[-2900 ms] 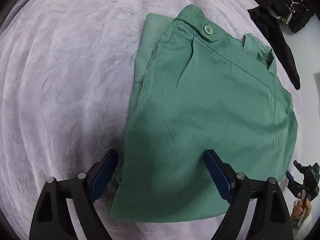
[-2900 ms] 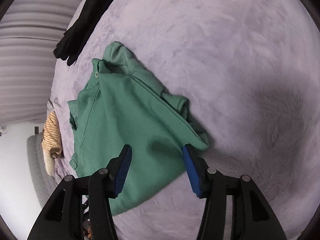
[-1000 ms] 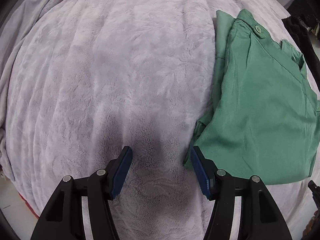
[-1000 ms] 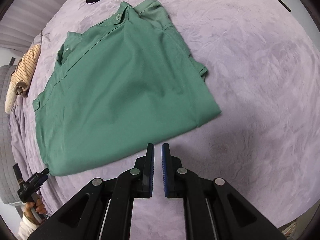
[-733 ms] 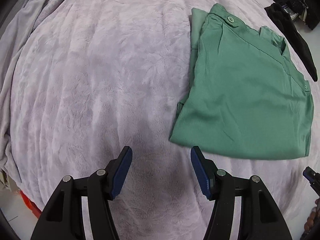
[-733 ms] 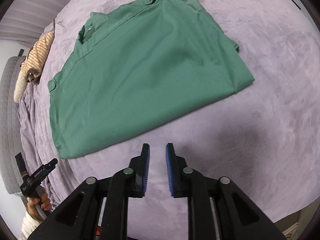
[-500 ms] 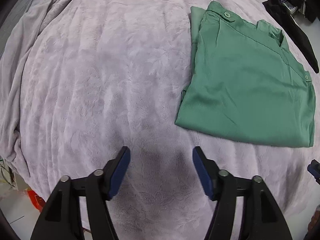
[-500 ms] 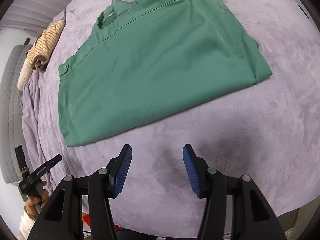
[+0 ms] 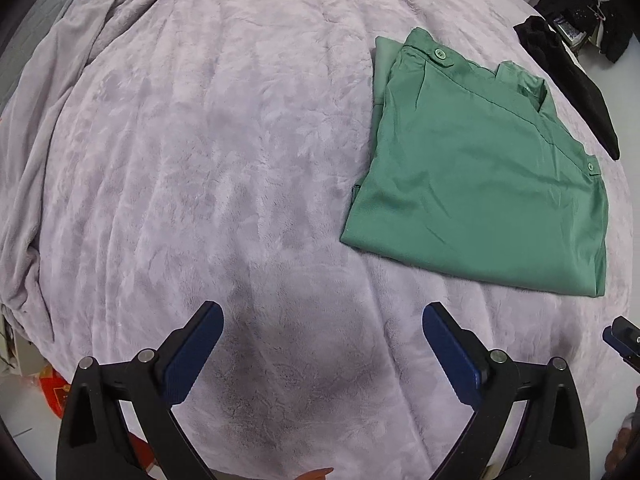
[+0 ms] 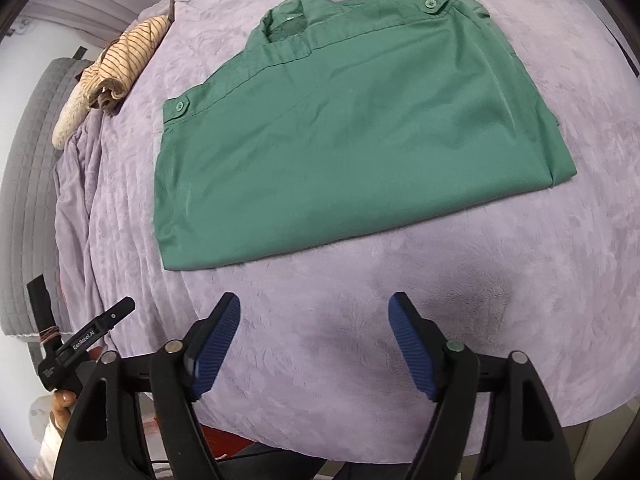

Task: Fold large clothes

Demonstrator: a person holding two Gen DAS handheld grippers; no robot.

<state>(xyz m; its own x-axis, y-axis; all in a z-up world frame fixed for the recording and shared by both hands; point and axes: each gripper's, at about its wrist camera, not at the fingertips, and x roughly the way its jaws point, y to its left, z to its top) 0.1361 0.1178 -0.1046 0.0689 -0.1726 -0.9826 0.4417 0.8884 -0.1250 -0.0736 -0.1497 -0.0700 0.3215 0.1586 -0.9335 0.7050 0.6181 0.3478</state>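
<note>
A green shirt (image 9: 476,168) lies folded into a flat rectangle on the lilac plush bed cover (image 9: 224,152), collar and shoulder buttons at its far edge. It also shows in the right wrist view (image 10: 352,136). My left gripper (image 9: 320,344) is open and empty, above the bare cover near the bed's front edge, short of the shirt's near left corner. My right gripper (image 10: 314,338) is open and empty, a little short of the shirt's near edge. Neither touches the shirt.
Black clothes (image 9: 576,76) lie at the far right edge of the bed. A striped tan garment (image 10: 116,60) lies bunched at the far left by a grey quilted headboard (image 10: 28,168). The cover (image 10: 520,280) drops off at the bed's front edge.
Both grippers have pulled back from the shirt toward the bed's front edge. The right gripper, nearly shut a second ago, has opened wide. The left stayed open.
</note>
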